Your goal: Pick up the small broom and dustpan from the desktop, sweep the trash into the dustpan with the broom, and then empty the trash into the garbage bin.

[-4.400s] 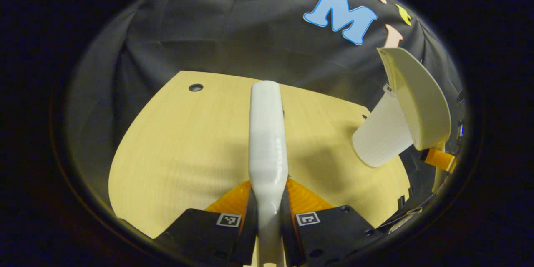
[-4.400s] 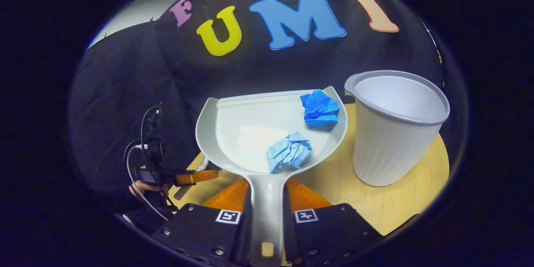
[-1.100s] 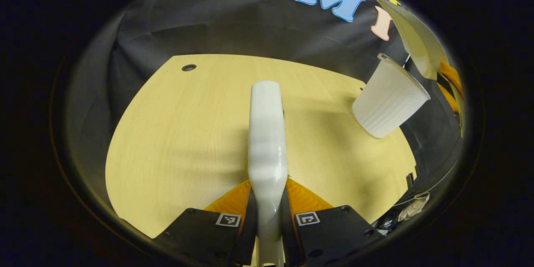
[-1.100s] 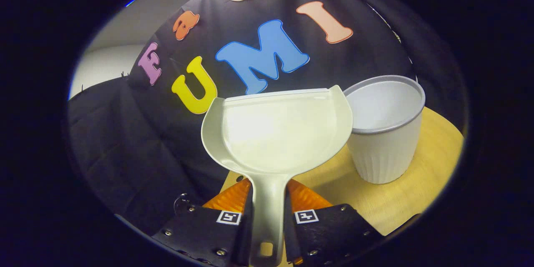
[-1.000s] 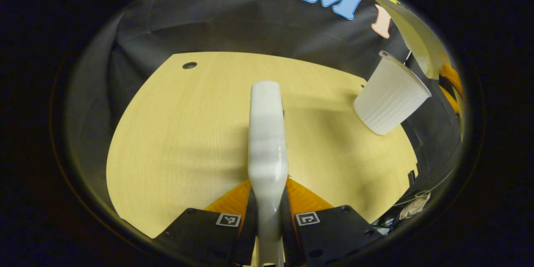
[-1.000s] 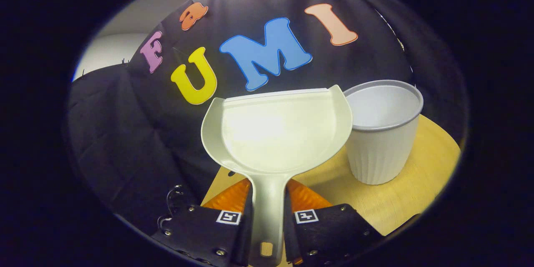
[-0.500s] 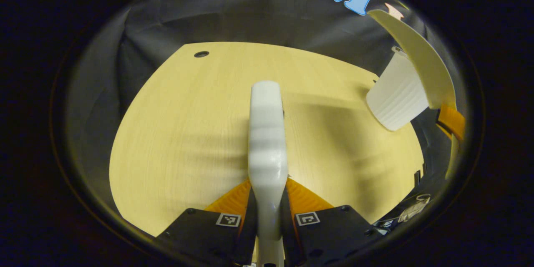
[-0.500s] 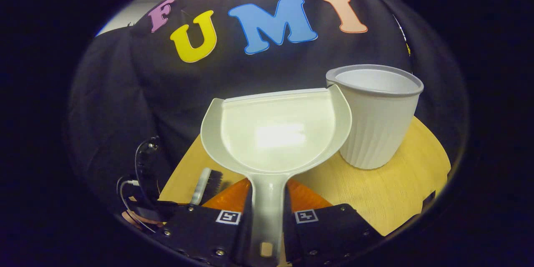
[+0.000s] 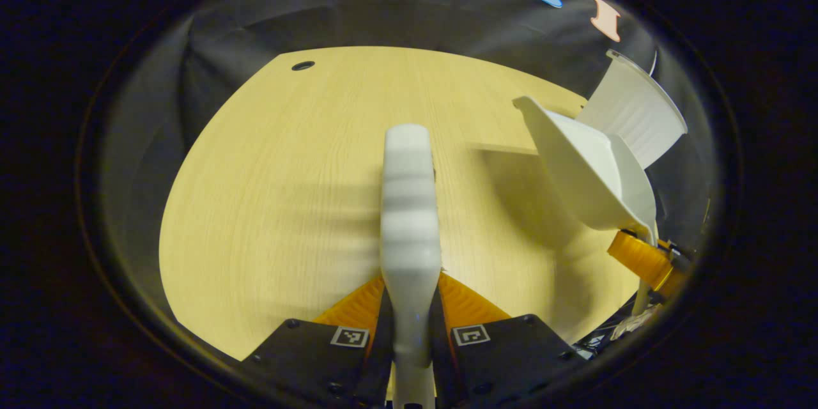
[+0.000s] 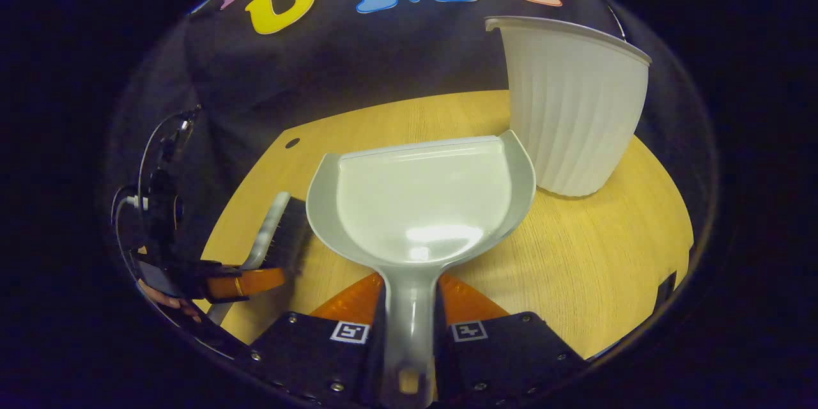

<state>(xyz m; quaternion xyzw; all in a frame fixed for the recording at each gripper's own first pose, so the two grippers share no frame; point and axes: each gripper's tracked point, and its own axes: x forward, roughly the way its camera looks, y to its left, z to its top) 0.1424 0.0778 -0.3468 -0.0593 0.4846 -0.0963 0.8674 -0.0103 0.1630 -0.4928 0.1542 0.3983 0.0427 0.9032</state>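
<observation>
Above the wooden desk [image 10: 613, 249], the right gripper [image 10: 409, 332] clamps the handle of the dustpan [image 10: 422, 204], whose pan hangs empty just beside the ribbed white bin [image 10: 575, 108]. The dustpan is pale, glossy plastic, scoop-shaped with a raised rim and a flat front lip. It looks light and stiff, though probably slick, so the narrow handle where the fingers pinch it seems the sound place to hold. The left gripper [image 9: 409, 332] is closed on the handle of the small broom [image 9: 410, 217], a pale rounded bar running forward over the desk; the right gripper view shows its dark bristles [image 10: 291, 236] low near the desktop. With the pan empty, the emptying looks done.
</observation>
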